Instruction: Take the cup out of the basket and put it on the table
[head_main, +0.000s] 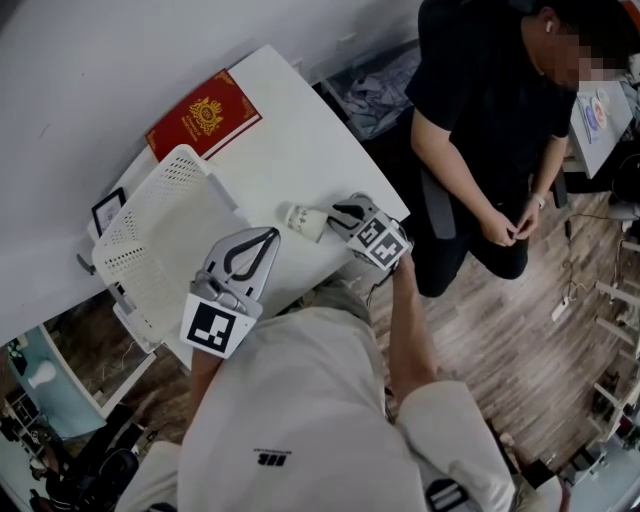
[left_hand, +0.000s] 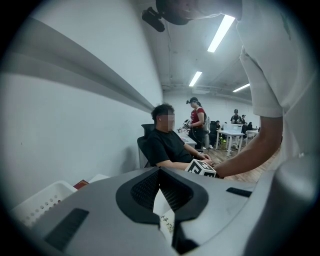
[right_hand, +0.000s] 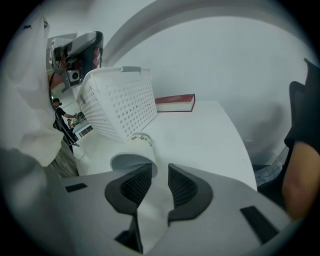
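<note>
Cup (head_main: 305, 222) lay sideways on the table (head_main: 290, 130) beside the basket (head_main: 150, 235), before the spread right hand-held gripper (head_main: 340, 214); left hand-held gripper (head_main: 268, 235) pressed together.

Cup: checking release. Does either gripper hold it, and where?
Nothing is held. The cup lies sideways on the table; the right gripper, jaws apart, sits by its rim; the left gripper is shut, empty.

The white table (head_main: 300, 150) has bare room in the middle and on its far right side. The big basket (head_main: 150, 240) fills the left side, tipped up next to the wall (head_main: 100, 60). 1 red book (head_main: 203, 117) lies at the far end. 1 cup (head_main: 305, 222) lies on its side near the basket. A sitting person (head_main: 480, 100) is close to the table's right corner.
</note>
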